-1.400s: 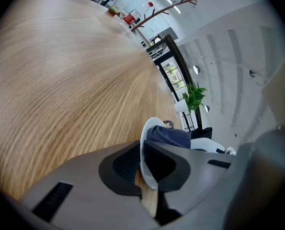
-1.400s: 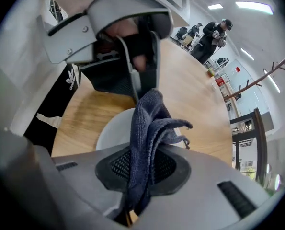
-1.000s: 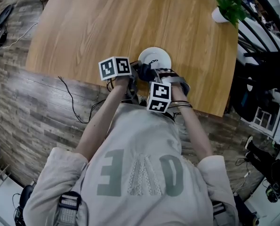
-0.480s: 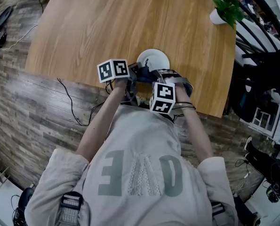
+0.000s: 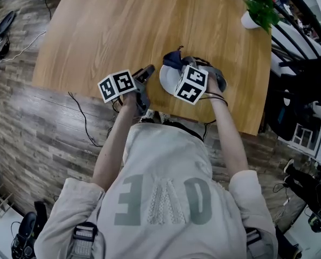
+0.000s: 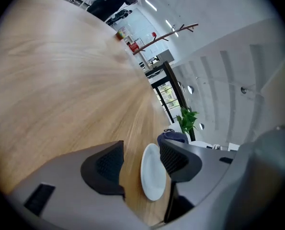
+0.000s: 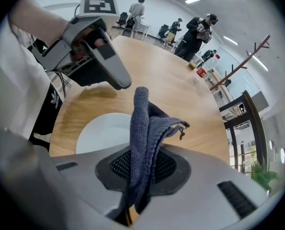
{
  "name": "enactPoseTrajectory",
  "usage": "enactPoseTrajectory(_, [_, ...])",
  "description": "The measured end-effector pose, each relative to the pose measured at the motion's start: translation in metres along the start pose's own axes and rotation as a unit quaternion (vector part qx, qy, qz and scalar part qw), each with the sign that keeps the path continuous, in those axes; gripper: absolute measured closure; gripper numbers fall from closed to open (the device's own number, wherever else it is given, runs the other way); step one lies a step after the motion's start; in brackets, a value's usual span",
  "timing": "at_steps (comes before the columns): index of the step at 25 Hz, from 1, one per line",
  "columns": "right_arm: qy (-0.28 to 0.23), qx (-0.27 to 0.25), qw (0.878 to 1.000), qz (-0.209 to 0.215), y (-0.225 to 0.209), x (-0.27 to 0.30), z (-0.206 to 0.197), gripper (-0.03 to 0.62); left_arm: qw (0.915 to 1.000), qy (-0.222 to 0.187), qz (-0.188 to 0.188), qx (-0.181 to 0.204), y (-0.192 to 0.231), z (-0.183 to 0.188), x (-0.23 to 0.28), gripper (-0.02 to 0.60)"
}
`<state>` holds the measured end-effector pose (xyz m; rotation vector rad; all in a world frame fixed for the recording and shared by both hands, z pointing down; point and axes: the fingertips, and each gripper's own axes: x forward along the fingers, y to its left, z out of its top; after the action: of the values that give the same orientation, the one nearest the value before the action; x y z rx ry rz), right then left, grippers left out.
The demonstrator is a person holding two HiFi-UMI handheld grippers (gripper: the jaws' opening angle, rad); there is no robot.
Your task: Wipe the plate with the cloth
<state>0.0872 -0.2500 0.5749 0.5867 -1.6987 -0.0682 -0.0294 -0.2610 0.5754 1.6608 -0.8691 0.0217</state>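
Note:
A white plate (image 5: 168, 78) lies flat near the wooden table's front edge. My right gripper (image 5: 181, 68) hangs over its far side, shut on a dark blue cloth (image 5: 173, 58) that bunches up from the jaws. In the right gripper view the cloth (image 7: 142, 123) stands pinched in my right gripper (image 7: 142, 166) above the plate (image 7: 104, 131). My left gripper (image 5: 148, 69) sits just left of the plate. Its jaws are opening. In the left gripper view the plate (image 6: 153, 174) shows in the gap of my left gripper (image 6: 141, 151), with no pad pressing on it.
The table (image 5: 106, 31) stretches far and left. A potted plant (image 5: 260, 4) stands at its far right corner. Cables (image 5: 82, 115) trail on the floor at the left. Bottles (image 7: 199, 68) and standing people (image 7: 197, 30) are far across the room.
My left gripper has drawn back to the left of the plate and opened. My right gripper has carried the cloth up and over to the plate's far side.

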Motion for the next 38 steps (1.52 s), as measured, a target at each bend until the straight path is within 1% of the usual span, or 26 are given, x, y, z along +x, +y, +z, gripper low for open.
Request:
enactPoseTrajectory(1, [0.002,-0.001,1.0,-0.001,-0.003,0.005,0.004,0.537,1.0,-0.007,0.006,0.004,0.004,0.004,-0.005,0.341])
enactPoseTrajectory(2, [0.004,-0.003,1.0,-0.001,-0.005,0.009,0.008,0.537,0.9998,-0.013,0.012,0.01,0.009,0.006,-0.009,0.364])
enactPoseTrajectory(4, [0.01,-0.012,1.0,0.005,-0.006,0.019,0.014,0.537,0.999,-0.02,0.033,0.023,0.019,0.008,-0.017,0.577])
enactPoseTrajectory(6, [0.02,-0.032,0.999,0.009,-0.004,0.027,0.016,0.537,0.9981,-0.015,0.049,0.033,0.027,0.006,-0.022,0.577])
enactPoseTrajectory(9, [0.029,-0.061,0.998,0.005,-0.003,0.032,0.016,0.537,0.998,-0.01,0.052,0.033,0.031,0.002,-0.023,0.577])
enactPoseTrajectory(13, [0.022,-0.064,0.998,0.003,0.006,0.029,0.02,0.537,0.9982,-0.005,0.05,0.033,0.033,0.002,-0.023,0.577])
enactPoseTrajectory(15, [0.016,-0.078,0.997,0.011,0.02,0.022,0.025,0.537,0.9983,-0.007,0.047,0.033,0.032,0.004,-0.023,0.577])
enactPoseTrajectory(18, [0.006,-0.103,0.994,0.042,0.051,0.013,0.028,0.537,0.9985,-0.006,0.043,0.033,0.03,0.007,-0.021,0.577])
enactPoseTrajectory(20, [0.0,-0.116,0.991,0.061,0.072,0.006,0.025,0.537,0.9985,-0.004,0.042,0.034,0.029,0.007,-0.02,0.577])
enactPoseTrajectory(23, [-0.001,-0.138,0.988,0.076,0.098,-0.007,0.016,0.537,0.9986,-0.002,0.038,0.037,0.029,0.008,-0.021,0.577])
enactPoseTrajectory(26, [0.01,-0.157,0.984,0.08,0.11,-0.014,0.004,0.537,0.9986,-0.001,0.035,0.04,0.028,0.01,-0.019,0.577])
enactPoseTrajectory(30, [0.012,-0.155,0.984,0.082,0.109,-0.016,-0.003,0.537,0.9983,0.002,0.034,0.047,0.023,0.011,-0.014,0.577])
enactPoseTrajectory(32, [-0.003,-0.139,0.988,0.073,0.102,-0.019,0.003,0.537,0.9975,-0.007,0.029,0.065,0.013,0.016,-0.015,0.577])
enactPoseTrajectory(34, [-0.042,-0.092,0.993,0.054,0.084,-0.03,0.019,0.537,0.9946,-0.024,0.008,0.101,-0.013,0.028,-0.018,0.577])
enactPoseTrajectory(35, [-0.067,-0.063,0.995,0.041,0.07,-0.04,0.03,0.537,0.9914,-0.034,-0.009,0.126,-0.033,0.036,-0.021,0.577])
enactPoseTrajectory(36, [-0.093,-0.037,0.995,0.024,0.054,-0.053,0.041,0.537,0.9862,-0.047,-0.028,0.156,-0.057,0.047,-0.024,0.577])
enactPoseTrajectory(37, [-0.12,-0.013,0.993,0.002,0.036,-0.069,0.052,0.537,0.9779,-0.064,-0.046,0.193,-0.084,0.058,-0.029,0.577])
enactPoseTrajectory(38, [-0.148,0.009,0.989,-0.026,0.017,-0.087,0.062,0.537,0.9655,-0.084,-0.062,0.238,-0.113,0.069,-0.036,0.577])
